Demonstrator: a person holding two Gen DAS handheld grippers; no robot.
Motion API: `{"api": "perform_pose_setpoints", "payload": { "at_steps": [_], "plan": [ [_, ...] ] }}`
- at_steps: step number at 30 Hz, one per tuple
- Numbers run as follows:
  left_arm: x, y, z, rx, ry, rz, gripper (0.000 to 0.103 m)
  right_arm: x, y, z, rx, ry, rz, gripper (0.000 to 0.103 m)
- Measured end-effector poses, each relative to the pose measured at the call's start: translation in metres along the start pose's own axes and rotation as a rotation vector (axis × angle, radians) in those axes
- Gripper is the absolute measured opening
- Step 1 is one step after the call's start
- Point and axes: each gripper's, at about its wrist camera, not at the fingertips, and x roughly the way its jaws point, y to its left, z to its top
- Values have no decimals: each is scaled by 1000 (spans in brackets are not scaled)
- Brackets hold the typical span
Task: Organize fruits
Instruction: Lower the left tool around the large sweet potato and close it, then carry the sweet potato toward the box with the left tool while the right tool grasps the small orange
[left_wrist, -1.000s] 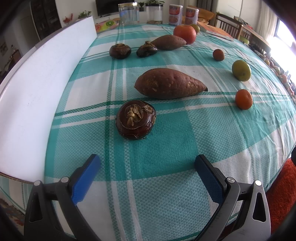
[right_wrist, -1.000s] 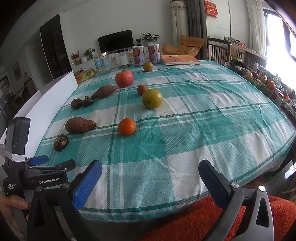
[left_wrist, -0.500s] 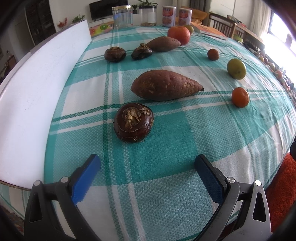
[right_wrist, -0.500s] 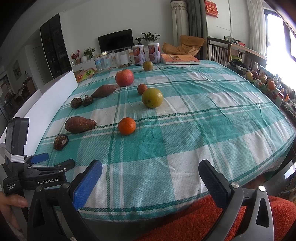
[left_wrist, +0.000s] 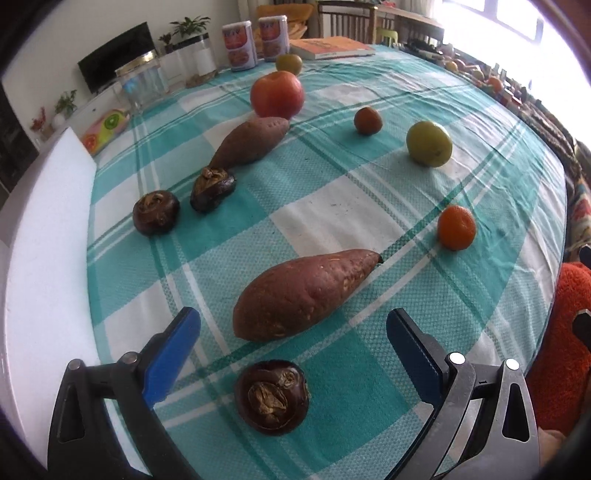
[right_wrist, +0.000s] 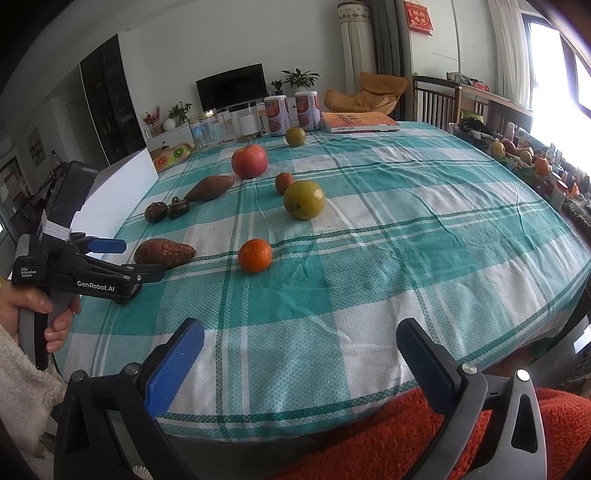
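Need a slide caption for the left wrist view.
Open left gripper straddles a water chestnut, sweet potato just beyond.

left claw (left_wrist: 291, 341): arm bases cut off by the left wrist view's bottom edge; in the right wrist view its tips overlap the near sweet potato (right_wrist: 164, 252), contact can't be told
near water chestnut (left_wrist: 272, 397): hidden behind the left claw in the right wrist view
right claw (right_wrist: 300, 360): lower frame cut off by the bottom edge
cans (right_wrist: 291, 112): label print too small to read
book (right_wrist: 358, 122): cover text unreadable
window-side clutter (right_wrist: 532, 162): blown out, items too small to name
tabletop (right_wrist: 369, 295): near edge hidden behind the right claw
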Motion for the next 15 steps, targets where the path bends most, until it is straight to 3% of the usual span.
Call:
{"api": "perform_pose_setpoints", "payload": {
  "at_steps": [4,6,7,8,11,13,15],
  "plan": [
    [16,0,8,65,43,0,100,-4,-2,-1,9,-12,5,103],
    [17,-4,9,102,49,-7,82,-4,-4,-1,17,-10,11,103],
    [18,-5,10,103,57,-30,61,-3,-4,-1,21,-6,14,103],
    [18,-5,10,94,60,-31,56,-2,-5,0,24,-2,19,103],
    [18,0,13,47,47,-43,55,4,-10,5,50,46,77,103],
    [16,11,16,-27,27,-48,54,13,-16,15,74,123,172,103],
    [9,24,17,-109,-4,-72,54,22,-19,29,49,199,202,103]
  ]
}}
